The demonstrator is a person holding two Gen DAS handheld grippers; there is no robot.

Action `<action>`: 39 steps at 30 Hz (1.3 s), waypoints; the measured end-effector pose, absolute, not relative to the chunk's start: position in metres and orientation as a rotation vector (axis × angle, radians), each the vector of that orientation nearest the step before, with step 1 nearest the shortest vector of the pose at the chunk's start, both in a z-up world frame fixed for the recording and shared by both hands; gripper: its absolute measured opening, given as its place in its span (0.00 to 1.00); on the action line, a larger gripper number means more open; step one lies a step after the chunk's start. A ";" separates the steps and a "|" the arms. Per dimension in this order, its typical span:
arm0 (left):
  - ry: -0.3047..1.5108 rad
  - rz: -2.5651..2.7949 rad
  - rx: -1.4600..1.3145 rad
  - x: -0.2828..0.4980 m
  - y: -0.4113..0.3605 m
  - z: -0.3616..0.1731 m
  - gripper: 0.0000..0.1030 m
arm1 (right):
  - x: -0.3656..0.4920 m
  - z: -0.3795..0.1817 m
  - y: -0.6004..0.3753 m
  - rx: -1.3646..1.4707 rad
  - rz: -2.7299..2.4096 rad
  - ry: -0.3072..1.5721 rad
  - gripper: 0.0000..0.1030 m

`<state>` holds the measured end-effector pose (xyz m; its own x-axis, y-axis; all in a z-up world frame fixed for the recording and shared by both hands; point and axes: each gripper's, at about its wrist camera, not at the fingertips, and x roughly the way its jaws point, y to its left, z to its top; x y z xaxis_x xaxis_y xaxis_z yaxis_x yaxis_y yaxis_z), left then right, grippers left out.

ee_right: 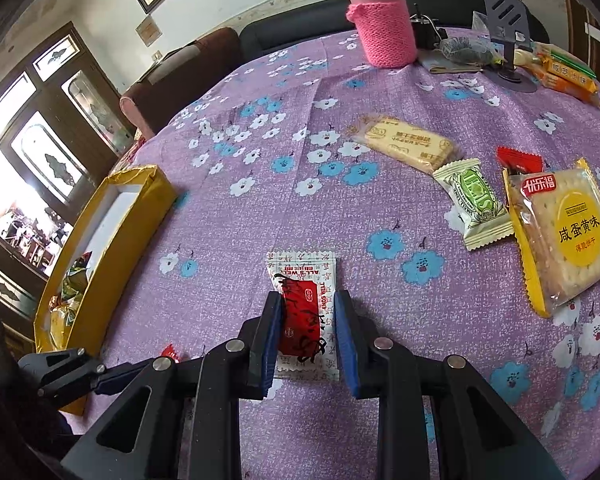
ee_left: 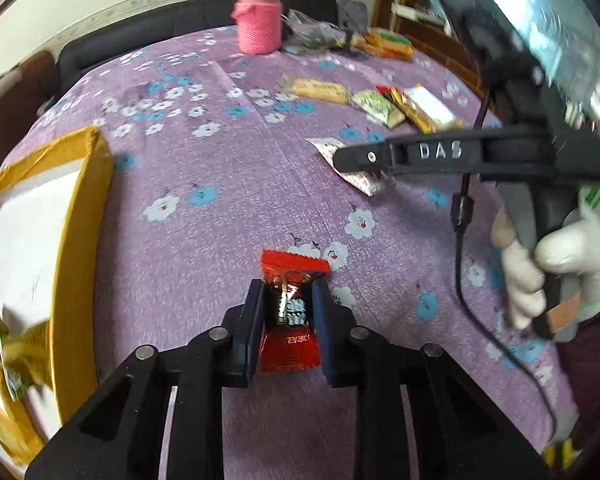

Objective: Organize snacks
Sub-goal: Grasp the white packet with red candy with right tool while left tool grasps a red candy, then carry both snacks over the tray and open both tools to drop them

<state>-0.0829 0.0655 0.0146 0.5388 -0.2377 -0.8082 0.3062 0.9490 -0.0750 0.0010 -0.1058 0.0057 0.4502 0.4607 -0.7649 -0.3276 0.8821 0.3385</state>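
My left gripper (ee_left: 287,300) is shut on a red snack packet (ee_left: 290,316), held above the purple flowered tablecloth (ee_left: 220,184). My right gripper (ee_right: 307,316) has its jaws on both sides of a white-and-red snack packet (ee_right: 305,312) lying on the cloth; they look closed against its edges. In the left wrist view the right gripper (ee_left: 340,158) reaches over that packet (ee_left: 360,178). A yellow box (ee_left: 80,208) with white inside stands at the left and holds several snacks (ee_right: 70,292). The left gripper (ee_right: 100,376) shows low left in the right wrist view.
A pink knit-covered bottle (ee_right: 384,28) stands at the far side. Loose snacks lie to the right: a long biscuit pack (ee_right: 404,142), a green-white packet (ee_right: 476,204), a yellow biscuit pack (ee_right: 560,232), a small red packet (ee_right: 518,160). More clutter (ee_right: 464,50) sits at the back.
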 end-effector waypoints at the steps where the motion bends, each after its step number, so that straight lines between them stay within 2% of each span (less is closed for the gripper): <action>1: 0.940 -0.324 0.044 -0.086 0.071 0.018 0.20 | 0.001 0.006 -0.107 0.156 0.488 0.987 0.27; 10: 0.767 -0.300 -0.165 -0.139 0.136 0.076 0.20 | -0.007 0.008 -0.110 0.173 0.460 0.927 0.27; 14: 0.701 -0.261 -0.212 -0.162 0.179 0.112 0.20 | -0.027 0.039 -0.109 0.200 0.502 0.857 0.26; 17: 0.620 -0.214 -0.232 -0.184 0.213 0.149 0.20 | -0.050 0.089 -0.103 0.230 0.590 0.783 0.26; 23: 0.489 -0.113 -0.197 -0.207 0.260 0.229 0.20 | -0.081 0.225 -0.065 0.198 0.766 0.611 0.26; 26: 0.483 -0.062 -0.175 -0.194 0.279 0.251 0.20 | -0.087 0.284 -0.028 0.144 0.825 0.579 0.26; 30: 0.532 -0.009 -0.173 -0.153 0.308 0.254 0.20 | -0.083 0.327 0.015 0.085 0.819 0.553 0.26; 34: 0.620 0.004 -0.197 -0.108 0.329 0.211 0.20 | -0.061 0.307 0.065 0.059 0.801 0.636 0.26; 39: 0.752 -0.021 -0.264 -0.073 0.338 0.127 0.20 | -0.024 0.190 0.133 -0.013 0.789 0.860 0.26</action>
<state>-0.0726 0.3384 0.1273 0.7320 -0.1130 -0.6718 -0.0749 0.9668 -0.2443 -0.0241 0.1333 0.1899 0.3931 0.6166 -0.6821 -0.6264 0.7226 0.2923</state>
